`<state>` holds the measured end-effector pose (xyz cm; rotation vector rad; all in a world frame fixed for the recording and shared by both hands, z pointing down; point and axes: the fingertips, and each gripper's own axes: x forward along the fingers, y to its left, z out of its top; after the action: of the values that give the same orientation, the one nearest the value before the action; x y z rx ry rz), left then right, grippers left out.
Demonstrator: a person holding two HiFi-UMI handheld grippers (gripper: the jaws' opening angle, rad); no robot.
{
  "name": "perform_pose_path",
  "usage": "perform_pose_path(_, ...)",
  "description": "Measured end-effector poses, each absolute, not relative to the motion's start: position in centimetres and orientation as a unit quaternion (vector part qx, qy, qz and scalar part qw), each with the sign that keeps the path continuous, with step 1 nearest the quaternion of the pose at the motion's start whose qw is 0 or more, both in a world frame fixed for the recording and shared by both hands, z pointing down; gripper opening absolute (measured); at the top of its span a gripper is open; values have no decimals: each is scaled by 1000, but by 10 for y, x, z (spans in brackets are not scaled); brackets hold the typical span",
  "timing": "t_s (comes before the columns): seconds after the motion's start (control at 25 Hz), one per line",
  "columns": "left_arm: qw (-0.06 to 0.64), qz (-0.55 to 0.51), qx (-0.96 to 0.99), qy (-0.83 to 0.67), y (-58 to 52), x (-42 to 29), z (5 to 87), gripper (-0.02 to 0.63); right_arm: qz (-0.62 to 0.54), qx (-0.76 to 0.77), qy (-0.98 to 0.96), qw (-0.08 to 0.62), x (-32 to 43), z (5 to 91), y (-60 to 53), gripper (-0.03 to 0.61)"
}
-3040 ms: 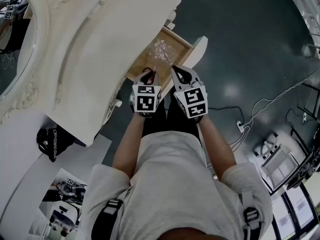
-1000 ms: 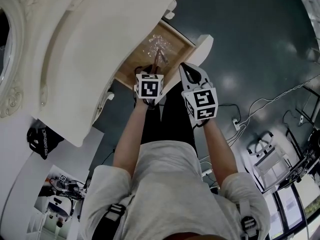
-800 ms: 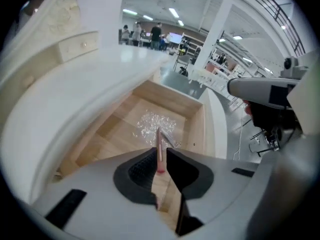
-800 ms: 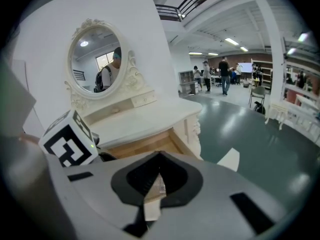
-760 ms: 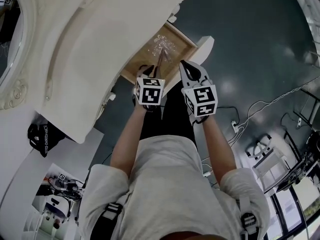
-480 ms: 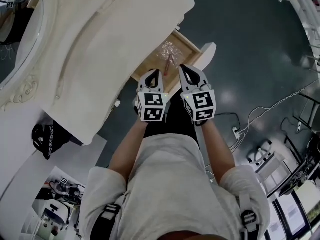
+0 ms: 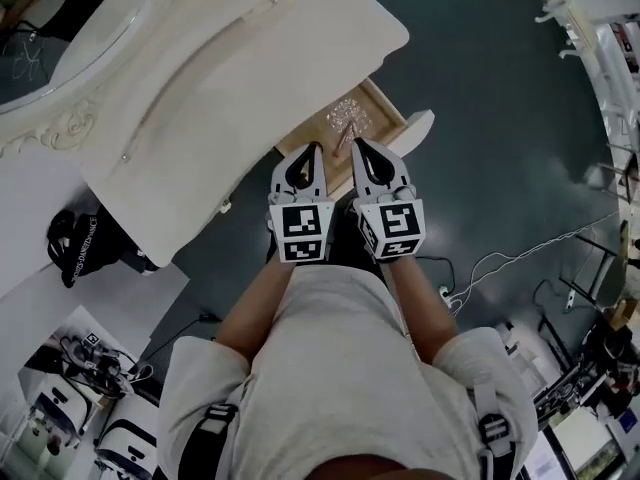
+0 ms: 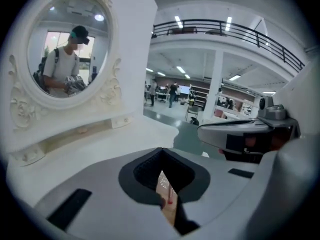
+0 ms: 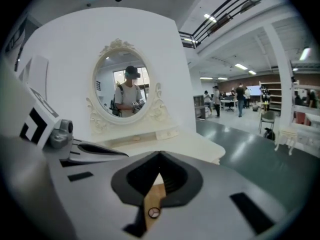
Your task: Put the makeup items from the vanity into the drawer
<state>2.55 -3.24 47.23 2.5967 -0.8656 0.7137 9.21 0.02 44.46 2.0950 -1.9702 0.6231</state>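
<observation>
The vanity's [image 7: 230, 78] wooden drawer [image 7: 385, 103] stands pulled out, its white front [image 7: 418, 126] toward me. Inside lie a crinkly clear packet [image 7: 350, 111] and a thin makeup pencil [image 7: 346, 134]. My left gripper [image 7: 314, 148] and right gripper [image 7: 357, 145] hang side by side just short of the drawer, both shut and empty. In the left gripper view the pencil's red tip [image 8: 170, 200] shows on the drawer's wood through the gap in the shut jaws. The right gripper view shows the wood and a small round disc [image 9: 153, 212] the same way.
An oval mirror [image 8: 65, 49] rises at the back of the vanity. A black bag [image 7: 85, 250] lies on the floor to the left, cables [image 7: 500, 260] run across the dark floor to the right, and white furniture [image 7: 590, 8] stands at the far right.
The left gripper held the pencil over the drawer, let it go and shut. The pencil now lies in the drawer, and both grippers have drawn back toward me.
</observation>
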Motion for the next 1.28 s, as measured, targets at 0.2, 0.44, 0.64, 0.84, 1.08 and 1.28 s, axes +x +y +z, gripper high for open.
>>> perform_pose_path(0.2, 131, 203, 900, -363, -21, 18, 429, 5, 144, 672, -719, 102, 92, 398, 4, 14)
perform_pose_path(0.44, 114, 153, 897, -398, 13, 11, 387, 5, 94, 682, -720, 91, 104, 355, 49, 14)
perform_pose_path(0.64, 108, 133, 892, -417, 46, 14, 374, 5, 75, 677, -727, 88, 107, 345, 84, 14)
perform_pose_path(0.84, 106, 127, 894, -417, 73, 22, 365, 5, 65, 665, -738, 90, 104, 340, 109, 14)
perform_pose_path(1.08, 92, 106, 899, -415, 90, 34, 349, 5, 51, 667, -739, 79, 110, 331, 127, 14)
perform_pose_path(1.28, 88, 109, 906, -400, 105, 41, 349, 5, 62, 678, -729, 63, 115, 334, 138, 14)
